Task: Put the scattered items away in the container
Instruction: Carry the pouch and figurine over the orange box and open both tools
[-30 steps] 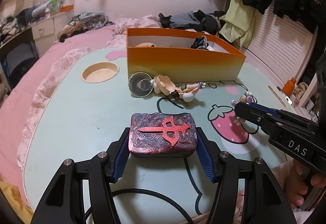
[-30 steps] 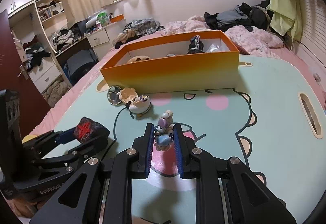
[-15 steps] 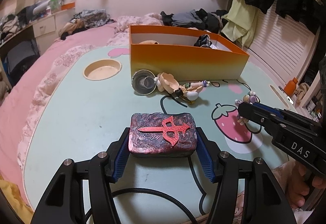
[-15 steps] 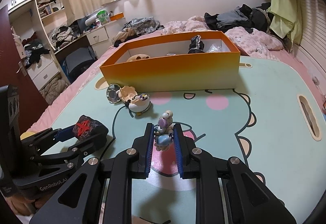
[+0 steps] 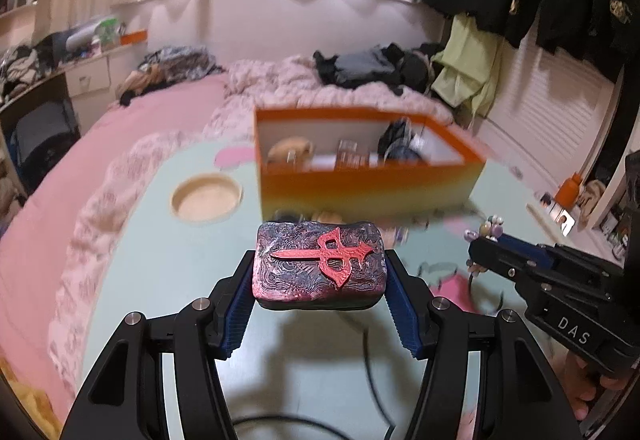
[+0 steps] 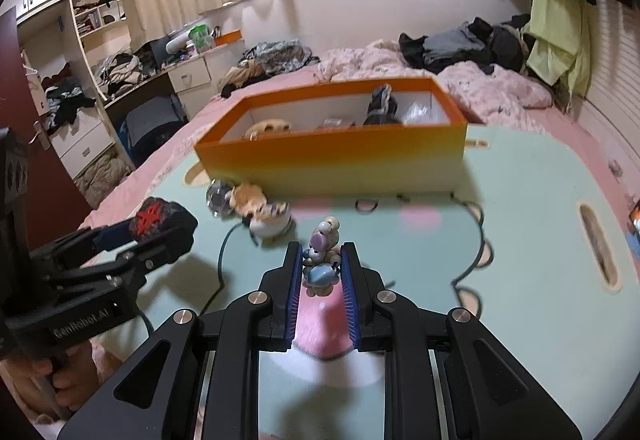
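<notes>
Left tongs [image 5: 320, 294] clamp the red-marked block [image 5: 320, 264], right tongs [image 6: 320, 272] pinch the bead charm [image 6: 322, 260]; you could clip the orange box [image 6: 332, 159] wall, dropping either.

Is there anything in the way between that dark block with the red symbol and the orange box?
Nothing tall blocks it. The block, held in the left gripper, only has some small trinkets lying on the table against the orange box; it can pass above them.
</notes>
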Motion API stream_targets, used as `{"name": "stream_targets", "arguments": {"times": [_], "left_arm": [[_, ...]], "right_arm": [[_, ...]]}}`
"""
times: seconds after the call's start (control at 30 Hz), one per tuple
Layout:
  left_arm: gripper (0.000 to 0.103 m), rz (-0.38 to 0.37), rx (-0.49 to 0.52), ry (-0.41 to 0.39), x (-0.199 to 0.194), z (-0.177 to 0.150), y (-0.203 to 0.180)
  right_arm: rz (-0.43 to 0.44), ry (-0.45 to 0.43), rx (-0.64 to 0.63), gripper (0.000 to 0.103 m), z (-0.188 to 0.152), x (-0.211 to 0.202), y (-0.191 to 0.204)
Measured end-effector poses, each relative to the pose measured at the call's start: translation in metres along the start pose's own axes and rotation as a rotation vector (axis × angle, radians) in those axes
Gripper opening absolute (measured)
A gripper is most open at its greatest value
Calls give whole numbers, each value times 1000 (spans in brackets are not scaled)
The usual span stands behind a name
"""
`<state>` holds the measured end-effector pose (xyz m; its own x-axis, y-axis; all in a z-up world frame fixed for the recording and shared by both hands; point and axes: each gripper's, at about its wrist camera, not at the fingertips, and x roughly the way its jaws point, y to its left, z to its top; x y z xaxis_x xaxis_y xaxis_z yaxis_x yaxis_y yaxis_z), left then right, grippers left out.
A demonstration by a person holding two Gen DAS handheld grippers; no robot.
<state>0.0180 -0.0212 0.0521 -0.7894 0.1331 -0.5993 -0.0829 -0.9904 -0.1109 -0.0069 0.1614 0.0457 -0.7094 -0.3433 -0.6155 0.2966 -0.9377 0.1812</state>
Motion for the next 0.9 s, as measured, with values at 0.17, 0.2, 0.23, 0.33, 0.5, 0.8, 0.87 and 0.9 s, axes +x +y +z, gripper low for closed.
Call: {"name": "stream_targets", "arguments": {"times": [0.17, 0.2, 0.23, 0.33, 0.5, 0.8, 0.87, 0.9], "left_arm": [[60, -13, 19, -79, -2, 53, -5], [60, -16, 16, -92, -2, 66, -4], [60, -16, 18, -107, 0, 80, -5], [60, 5, 54, -128, 14, 111, -9], [60, 26, 91, -28, 64, 117, -11], [72, 36, 62, 116, 103, 103, -4], [85, 31, 41, 115, 101, 102, 0], [85, 29, 35, 109, 99, 103, 1]], "right_arm": [[6, -60, 29, 21, 37, -8, -10], [0, -73, 24, 21, 47, -9, -11], [-3, -85, 21, 21, 58, -10, -12], [-1, -97, 43, 21, 96, -3, -20], [-7, -24, 72, 21, 128, 40, -32], [-26, 120, 108, 26, 121, 96, -39], [-37, 120, 146, 28, 120, 97, -46], [-38, 118, 161, 31, 119, 96, -50]]}}
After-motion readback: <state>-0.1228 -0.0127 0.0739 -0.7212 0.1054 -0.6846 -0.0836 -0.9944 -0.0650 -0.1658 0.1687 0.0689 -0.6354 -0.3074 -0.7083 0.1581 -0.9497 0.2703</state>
